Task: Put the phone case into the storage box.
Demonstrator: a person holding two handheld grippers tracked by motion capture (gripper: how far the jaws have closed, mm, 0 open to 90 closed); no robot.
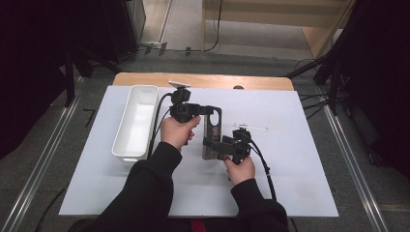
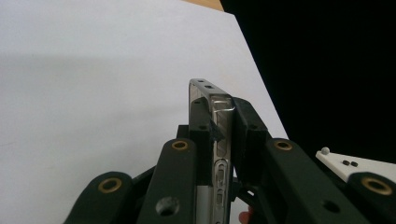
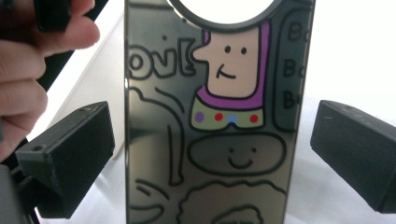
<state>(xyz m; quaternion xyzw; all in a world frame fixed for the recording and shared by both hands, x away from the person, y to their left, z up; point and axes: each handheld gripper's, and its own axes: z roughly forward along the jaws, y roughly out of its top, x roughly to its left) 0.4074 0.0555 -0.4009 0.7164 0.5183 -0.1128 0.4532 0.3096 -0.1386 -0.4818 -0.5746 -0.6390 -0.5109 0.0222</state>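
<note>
Over the white bench (image 1: pixel 290 193), I have the phone case (image 3: pixel 210 140) held up edge-on, my left hand-held gripper (image 2: pixel 223 135) clamped on its rim. My right hand-held gripper (image 3: pixel 210 158) straddles it, jaws apart; closing off-centre could twist it loose.

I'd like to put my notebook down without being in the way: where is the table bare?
The sheet is bare right of the right gripper, below the small white strip, and in the near left corner below the tray. The middle is crowded: both grippers meet at the phone case, left gripper clamping it.
</note>
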